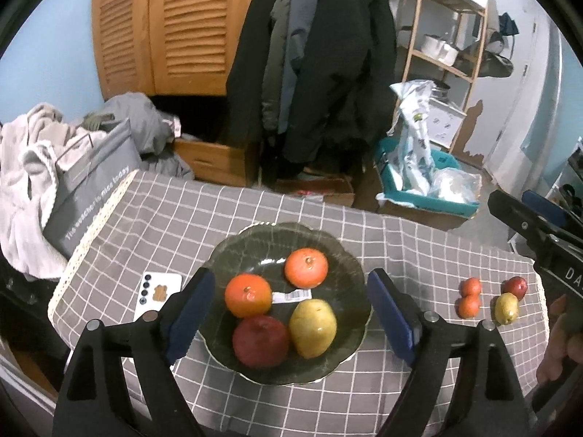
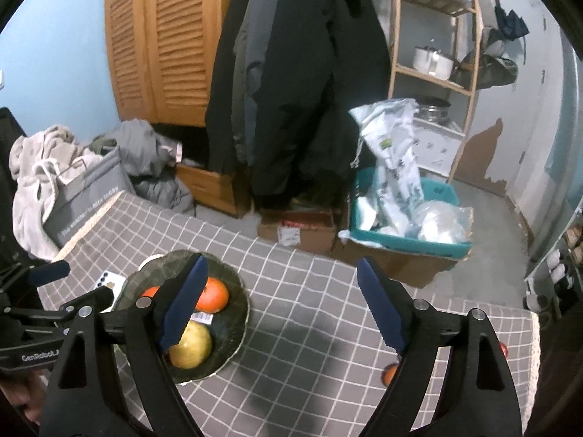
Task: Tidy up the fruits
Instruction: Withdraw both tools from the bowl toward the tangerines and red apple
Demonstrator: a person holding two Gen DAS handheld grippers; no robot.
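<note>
Fruits sit in two spots: two oranges (image 1: 248,295), a red apple (image 1: 261,341) and a yellow pear (image 1: 313,328) in the dark plate (image 1: 342,255), and four small fruits (image 1: 490,300) loose on the cloth near the table's right edge. Both the left gripper (image 1: 291,324) and the right gripper (image 2: 282,309) are wide open, holding nothing. I think a bump could roll the small ones off the grey checked tablecloth (image 1: 182,218) into the messy room with coats (image 1: 320,54) and a shelf (image 1: 455,36).

Grey storage bag (image 1: 91,196): white print, "The weather is nice today". Left tool (image 2: 32,349) body: "GenRobot.A", cut off. Right tool (image 1: 561,255) body: "DA", cut off.
</note>
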